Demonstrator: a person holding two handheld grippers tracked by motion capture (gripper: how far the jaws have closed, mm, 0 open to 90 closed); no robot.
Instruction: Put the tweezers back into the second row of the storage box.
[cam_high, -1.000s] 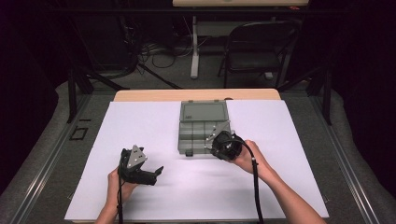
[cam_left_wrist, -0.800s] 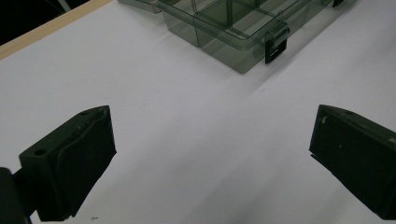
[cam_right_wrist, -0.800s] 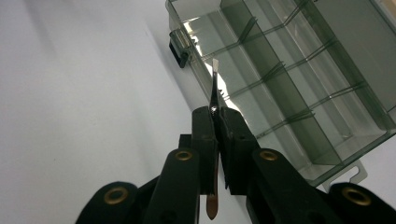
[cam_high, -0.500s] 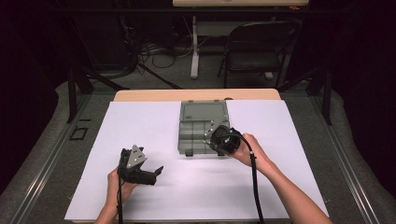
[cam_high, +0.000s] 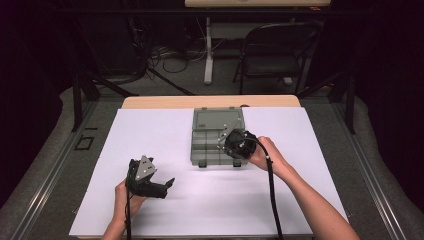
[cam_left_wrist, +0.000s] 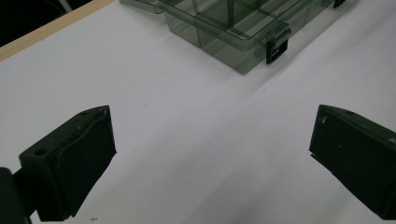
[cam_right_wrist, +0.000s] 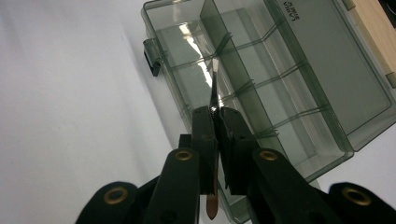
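White paper covers the table, with dark room, cables and a chair beyond.

Nearest, the left gripper rests on the paper, jaws spread wide with nothing between them. Farther on, the right gripper has its jaws pressed together on a thin clear divider strip, held edge-on above the open smoke-grey compartment box. Being slim and glossy, the strip could slip from the pads, or tilt and miss its slot, jamming against a partition if lowered off-line.
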